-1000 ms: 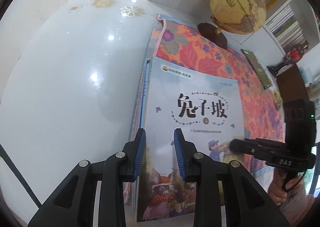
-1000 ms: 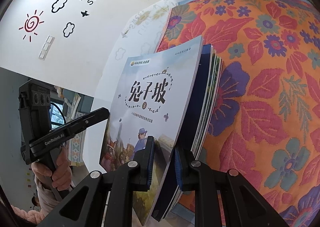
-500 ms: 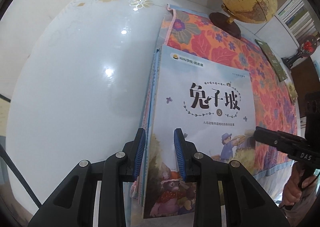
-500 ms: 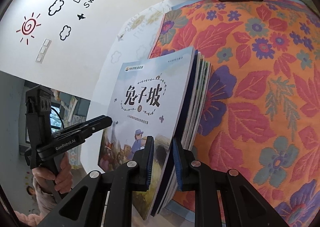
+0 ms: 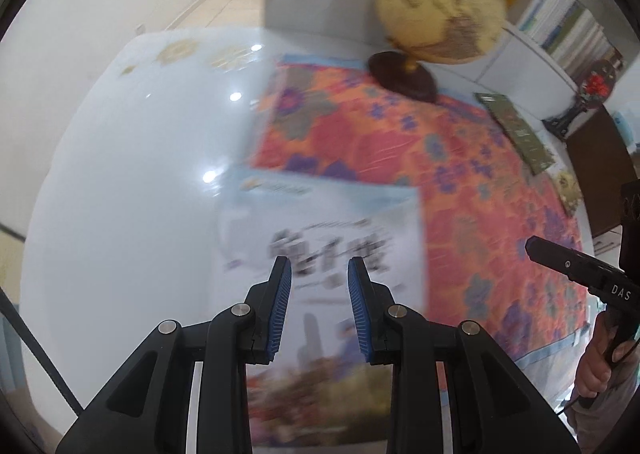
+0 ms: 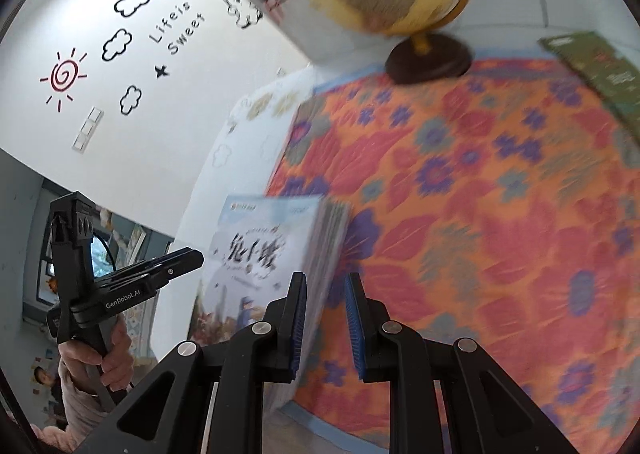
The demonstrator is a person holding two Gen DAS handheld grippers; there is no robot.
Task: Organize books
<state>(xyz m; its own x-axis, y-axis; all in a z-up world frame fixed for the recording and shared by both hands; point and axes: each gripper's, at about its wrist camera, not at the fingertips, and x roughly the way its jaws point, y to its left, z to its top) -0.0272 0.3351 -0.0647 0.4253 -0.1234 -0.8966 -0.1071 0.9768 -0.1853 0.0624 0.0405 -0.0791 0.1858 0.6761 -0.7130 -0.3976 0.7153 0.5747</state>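
A stack of thin books (image 5: 320, 246) with a pale blue illustrated cover on top lies flat at the edge of the floral cloth (image 5: 460, 174); it also shows in the right wrist view (image 6: 260, 254). Both views are motion-blurred. My left gripper (image 5: 319, 274) is open and empty, held above the stack's cover. My right gripper (image 6: 325, 286) is open and empty, just behind the stack's right edge, over the cloth (image 6: 480, 214). Each gripper shows in the other's view: the right one (image 5: 576, 270) and the left one (image 6: 152, 274).
A yellow globe (image 5: 440, 6) on a dark round base stands at the cloth's far edge. A green book (image 5: 516, 134) lies on the cloth's right side. The glossy white table (image 5: 120, 194) stretches to the left. Bookshelves (image 5: 560, 22) stand behind.
Both grippers have let go of the book stack and pulled back and up. The stack now lies flat and appears smaller and farther away.
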